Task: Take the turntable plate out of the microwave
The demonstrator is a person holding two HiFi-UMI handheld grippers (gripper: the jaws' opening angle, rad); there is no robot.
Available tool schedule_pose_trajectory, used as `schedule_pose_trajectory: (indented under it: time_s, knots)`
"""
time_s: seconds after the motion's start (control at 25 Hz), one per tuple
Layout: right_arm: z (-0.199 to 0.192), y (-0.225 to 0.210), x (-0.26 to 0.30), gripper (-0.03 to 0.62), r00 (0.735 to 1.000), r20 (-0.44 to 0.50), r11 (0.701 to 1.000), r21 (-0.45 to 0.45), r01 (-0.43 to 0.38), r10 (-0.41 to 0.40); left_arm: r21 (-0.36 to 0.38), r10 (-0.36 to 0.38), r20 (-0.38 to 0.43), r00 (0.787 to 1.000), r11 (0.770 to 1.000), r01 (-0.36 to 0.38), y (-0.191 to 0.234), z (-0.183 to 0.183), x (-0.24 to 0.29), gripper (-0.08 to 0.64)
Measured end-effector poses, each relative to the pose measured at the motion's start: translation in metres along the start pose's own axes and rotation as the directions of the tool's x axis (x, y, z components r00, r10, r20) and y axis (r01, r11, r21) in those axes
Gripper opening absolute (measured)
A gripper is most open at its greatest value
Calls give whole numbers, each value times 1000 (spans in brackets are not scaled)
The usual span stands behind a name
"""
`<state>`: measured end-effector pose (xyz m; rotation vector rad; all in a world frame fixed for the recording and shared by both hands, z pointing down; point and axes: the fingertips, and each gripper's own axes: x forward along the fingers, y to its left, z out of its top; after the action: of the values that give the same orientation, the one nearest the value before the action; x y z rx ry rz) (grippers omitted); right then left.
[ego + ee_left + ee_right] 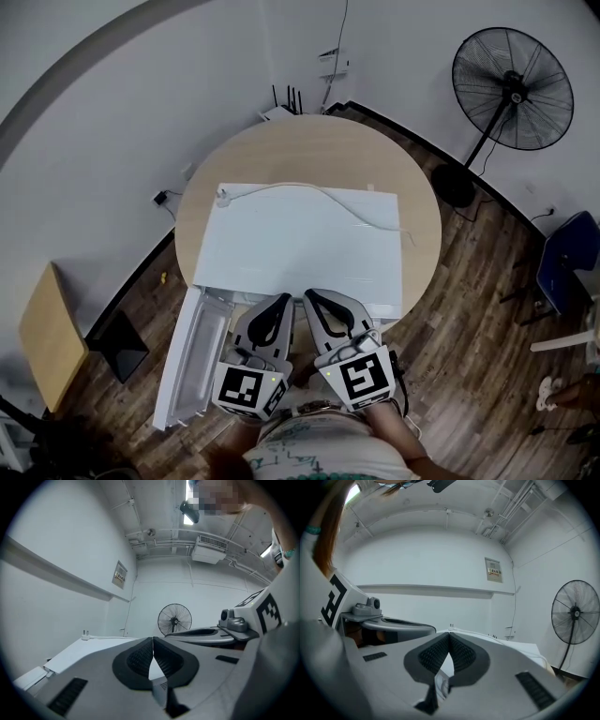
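White microwave sits on round wooden table, fan nearby.

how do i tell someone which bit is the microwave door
Find the round wooden table; the big white box on it is the microwave. The door is the narrow white panel swung open from its near left corner, the only part jutting past the table's edge over the wood floor.

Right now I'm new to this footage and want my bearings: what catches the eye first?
A white microwave sits on a round wooden table, its door swung open to the left. The left gripper and right gripper, both shut and empty, are side by side at its front; a black fan stands upper right.
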<state>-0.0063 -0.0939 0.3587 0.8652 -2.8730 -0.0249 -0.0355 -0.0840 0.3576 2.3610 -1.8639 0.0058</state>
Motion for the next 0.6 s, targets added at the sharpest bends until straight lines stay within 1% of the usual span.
schedule_pose_trajectory:
  time_s: [0.16,0.4,0.6]
  knots:
    - [7,1,9,-9,1000,7,1000,-5,30,-30,2,-28,3,1000,1000,28,9,5,2,15]
    - [13,5,23,-9,993,12,993,24,117,-117,23,-105,3,994,994,105,25,13,2,15]
    - [14,18,36,-9,987,7,987,27,158,-158,23,-155,-6,988,988,155,40,12,-3,15]
